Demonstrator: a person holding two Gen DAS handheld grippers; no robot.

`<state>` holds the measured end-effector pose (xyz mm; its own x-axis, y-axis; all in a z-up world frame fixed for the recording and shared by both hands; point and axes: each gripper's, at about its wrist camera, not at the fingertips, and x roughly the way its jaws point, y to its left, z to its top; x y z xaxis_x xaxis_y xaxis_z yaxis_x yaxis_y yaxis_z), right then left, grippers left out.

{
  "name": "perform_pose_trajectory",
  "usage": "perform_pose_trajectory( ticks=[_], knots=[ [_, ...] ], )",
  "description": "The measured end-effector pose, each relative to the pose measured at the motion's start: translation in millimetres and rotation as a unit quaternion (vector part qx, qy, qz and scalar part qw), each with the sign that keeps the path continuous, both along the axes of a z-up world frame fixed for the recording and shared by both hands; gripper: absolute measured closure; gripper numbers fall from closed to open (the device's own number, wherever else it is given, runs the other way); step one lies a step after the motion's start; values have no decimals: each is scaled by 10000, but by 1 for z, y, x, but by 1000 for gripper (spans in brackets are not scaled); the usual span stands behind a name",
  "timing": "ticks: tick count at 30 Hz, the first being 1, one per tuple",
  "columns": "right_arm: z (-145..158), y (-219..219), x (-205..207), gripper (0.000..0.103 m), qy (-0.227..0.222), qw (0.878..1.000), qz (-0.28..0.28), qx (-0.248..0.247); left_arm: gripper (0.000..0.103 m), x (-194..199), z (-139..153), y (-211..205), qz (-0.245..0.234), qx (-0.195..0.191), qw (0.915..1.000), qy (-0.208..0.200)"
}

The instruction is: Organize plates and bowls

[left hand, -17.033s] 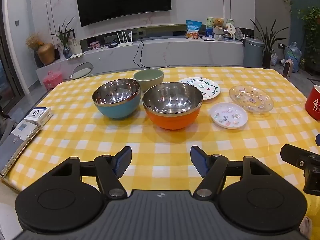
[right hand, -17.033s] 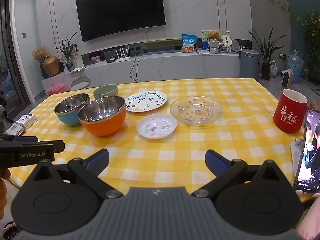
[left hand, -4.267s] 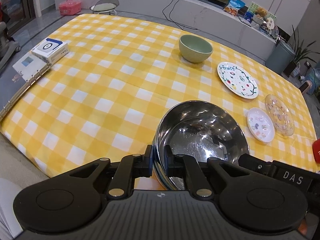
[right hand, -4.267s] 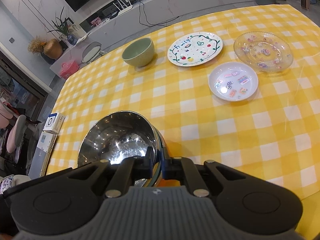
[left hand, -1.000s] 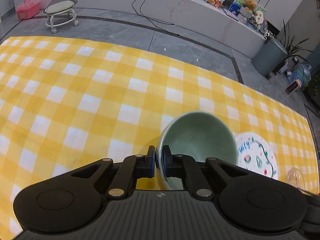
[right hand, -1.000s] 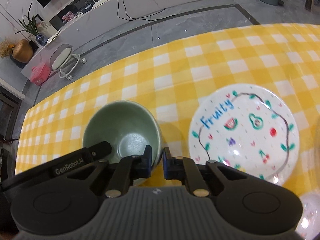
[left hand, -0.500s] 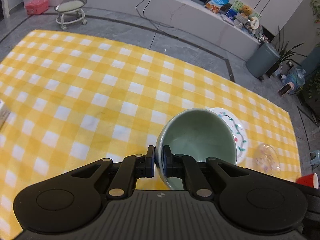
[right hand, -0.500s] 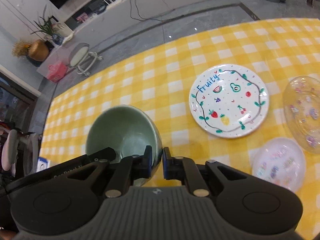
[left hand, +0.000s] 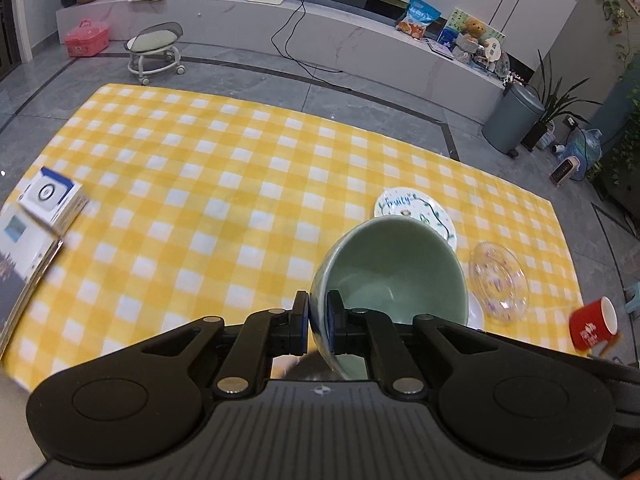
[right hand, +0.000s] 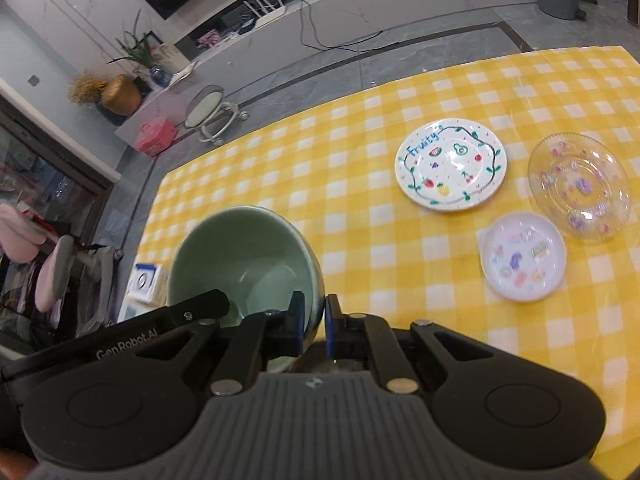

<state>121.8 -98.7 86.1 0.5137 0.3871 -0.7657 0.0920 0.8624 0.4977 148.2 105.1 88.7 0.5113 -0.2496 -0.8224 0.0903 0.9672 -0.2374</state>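
A: Look, the green bowl (left hand: 394,268) was sitting on the yellow checked tablecloth (left hand: 192,184) a moment ago, next to the fruit plate (right hand: 451,164). Now it is up in the air over the near side of the cloth.

B: Who has it?

A: Both. The left gripper (left hand: 318,322) is pinched on the rim at one side, and the right gripper (right hand: 313,322) is pinched on the rim at the other side. The wall of the bowl is squeezed between the blue pads.

B: So what comes next?

A: I think it goes into the other bowls. I can't see them here, though.

B: Which way does the bowl face?

A: Its open mouth faces up, tipped a bit toward the cameras. It is round, so no long side.

B: And the plates?

A: The fruit plate, the clear glass plate (right hand: 579,188) and the small sticker plate (right hand: 523,256) lie near the right edge of the cloth, not stacked yet.
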Motion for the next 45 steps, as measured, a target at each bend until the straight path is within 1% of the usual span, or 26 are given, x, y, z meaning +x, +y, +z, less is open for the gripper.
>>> perform_pose_trajectory(
  ticks=[5, 9, 13, 20, 27, 33, 38, 43, 45],
  knots=[
    [3, 0, -24, 95, 24, 9999, 136, 52, 94, -23, 1, 4, -28, 43, 10000, 28],
    [1, 2, -34, 95, 71, 9997, 231, -1, 94, -35, -4, 8, -17, -17, 9999, 133],
    [-7, 3, -39, 95, 212, 9993, 302, -25, 94, -40, -13, 10, -33, -29, 9996, 275],
    [-24, 6, -37, 96, 422, 9982, 402, -137, 94, -39, -35, 14, -117, -55, 9981, 607],
    [-44, 9, -24, 96, 664, 9964, 456, -251, 94, -26, -55, 14, -131, -57, 9961, 876],
    [-53, 8, -23, 97, 836, 9933, 606, -510, 93, -26, -67, 8, -370, -104, 9925, 1161],
    [-64, 4, -22, 98, 1031, 9911, 643, -536, 93, -26, -75, 0, -548, 101, 9900, 1295],
    [-79, 1, -17, 99, 1239, 9892, 651, -427, 92, -25, -81, -9, -734, 457, 9871, 1350],
    [-81, 2, -16, 99, 1233, 9892, 673, -429, 92, -24, -83, -10, -775, 560, 9861, 1356]
  ],
)
